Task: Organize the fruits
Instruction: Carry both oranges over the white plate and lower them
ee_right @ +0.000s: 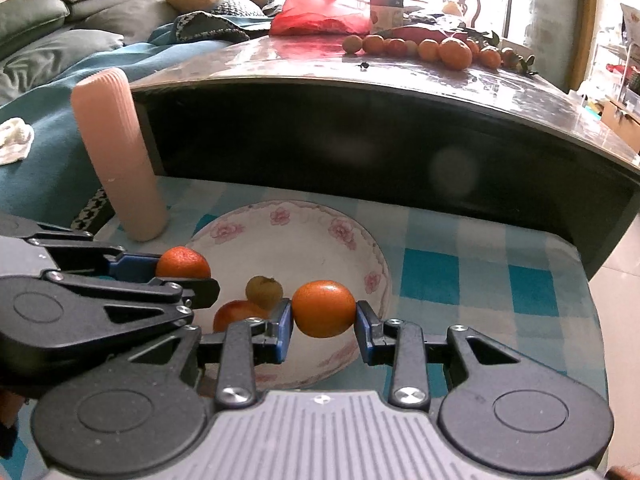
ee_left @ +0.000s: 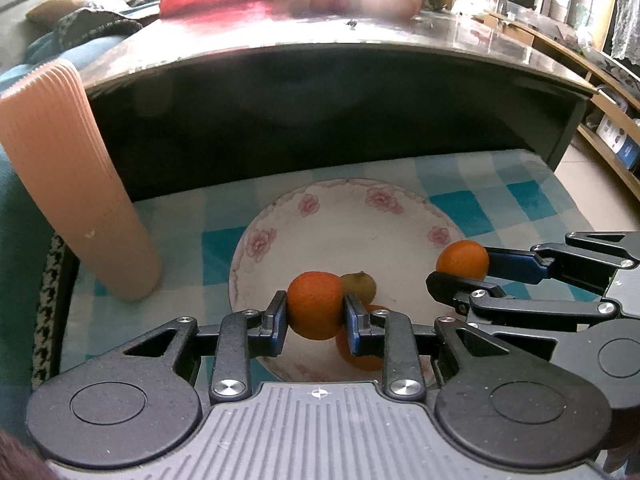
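A white floral bowl (ee_left: 344, 216) (ee_right: 304, 228) sits on a blue checked cloth. In it lie a greenish-yellow fruit (ee_left: 362, 285) (ee_right: 264, 291) and an orange fruit (ee_left: 362, 356) (ee_right: 236, 314). My left gripper (ee_left: 316, 312) is shut on an orange (ee_left: 315, 305) over the bowl's near side; it also shows in the right wrist view (ee_right: 184, 268). My right gripper (ee_right: 323, 318) is shut on another orange (ee_right: 323, 309) above the bowl's right rim; it also shows in the left wrist view (ee_left: 460, 268), with its orange (ee_left: 463, 259).
A ribbed peach cylinder (ee_left: 68, 184) (ee_right: 120, 156) stands left of the bowl. Behind rises a dark coffee table (ee_right: 360, 132) with a row of oranges (ee_right: 428, 49), a red bag (ee_right: 320, 4) and a tin on top. A sofa is at the left.
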The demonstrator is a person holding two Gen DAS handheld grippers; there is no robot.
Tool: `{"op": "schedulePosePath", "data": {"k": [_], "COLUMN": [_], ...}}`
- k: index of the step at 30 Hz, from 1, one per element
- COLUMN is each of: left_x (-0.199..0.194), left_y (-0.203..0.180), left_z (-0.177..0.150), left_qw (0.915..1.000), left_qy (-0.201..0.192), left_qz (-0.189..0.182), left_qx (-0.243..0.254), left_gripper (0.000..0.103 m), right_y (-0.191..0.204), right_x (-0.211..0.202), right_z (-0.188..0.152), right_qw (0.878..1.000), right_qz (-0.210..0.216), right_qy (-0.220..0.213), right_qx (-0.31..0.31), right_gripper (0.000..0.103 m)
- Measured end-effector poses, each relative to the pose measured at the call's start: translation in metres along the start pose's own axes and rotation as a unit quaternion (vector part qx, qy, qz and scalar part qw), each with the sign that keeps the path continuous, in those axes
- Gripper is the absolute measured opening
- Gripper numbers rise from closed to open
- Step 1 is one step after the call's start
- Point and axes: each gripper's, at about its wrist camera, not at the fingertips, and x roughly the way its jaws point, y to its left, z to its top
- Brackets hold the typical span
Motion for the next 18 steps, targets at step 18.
{"op": "schedulePosePath", "data": {"k": [18], "left_x": [0.018], "left_y": [0.008], "left_z": [-0.004], "left_qw": [0.9995], "left_qy": [0.023], "left_qz": [0.02], "left_qx": [-0.002], "left_gripper": [0.036], "right_y": [0.004], "right_x": [0.035], "right_z": [0.001], "right_qw": [1.0], "right_qz": [0.01], "right_qy": [0.016], "right_qx": [-0.024], "right_gripper": [0.048]}}
